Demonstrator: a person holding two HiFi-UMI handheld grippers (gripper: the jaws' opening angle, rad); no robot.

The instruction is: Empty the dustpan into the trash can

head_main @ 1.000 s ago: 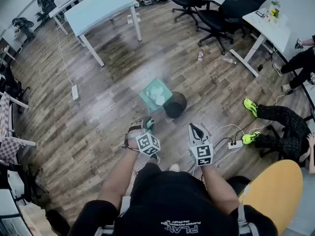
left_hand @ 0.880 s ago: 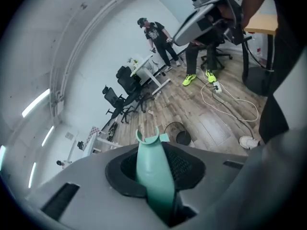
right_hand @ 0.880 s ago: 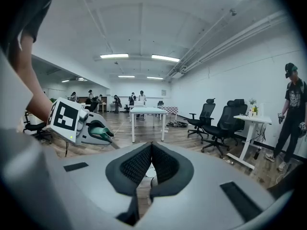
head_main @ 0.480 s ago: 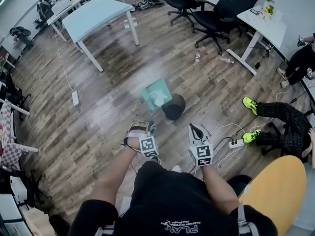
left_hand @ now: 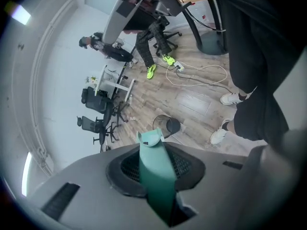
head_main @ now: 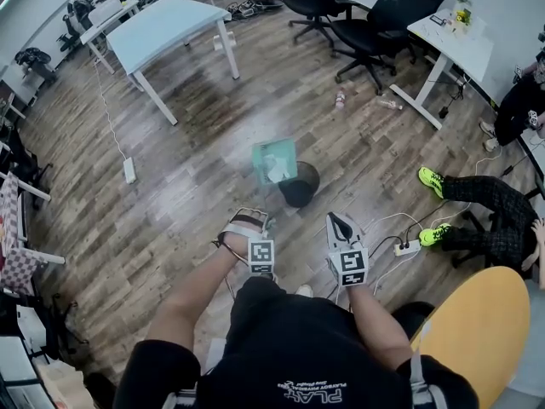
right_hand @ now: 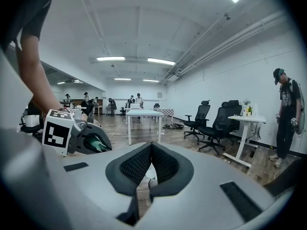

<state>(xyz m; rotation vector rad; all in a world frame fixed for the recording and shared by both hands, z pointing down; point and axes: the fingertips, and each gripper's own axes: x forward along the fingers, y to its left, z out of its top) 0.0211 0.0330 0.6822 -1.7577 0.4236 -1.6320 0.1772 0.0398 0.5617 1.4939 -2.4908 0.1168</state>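
Left claw [head_main: 249,228] sits just below the middle of my head view, clamped on the teal dustpan handle [left_hand: 154,164]. From its own view I see both pads pressed against that handle, which runs up out of the jaws toward the middle of the frame. Right claw [head_main: 338,226] hangs just to the right of it, apart from the dustpan. Its own view shows the pads brought together at the tips with nothing between them, pointing out across the room

I see the dustpan [head_main: 274,160] near the centre of the head view, tilted, up and to the left of the dark round trash can [head_main: 301,184]. Its lower corner overlaps the can's rim in the picture, but I cannot tell whether the two touch. White scraps [head_main: 278,171] lie in the lower part of the pan, on the side next to the can. In the left gripper view the can stands on the wooden floor [head_main: 170,203] just beyond the handle's far end

Around this I can make out a pale blue table [head_main: 170,20] at the upper left and black office chairs [head_main: 375,15] at the top right beside a white desk [head_main: 456,45]. A seated person's neon green shoes [head_main: 434,181] are at the right edge, with a white power strip [head_main: 407,249] near them, and a yellow tabletop [head_main: 477,331] fills the lower right
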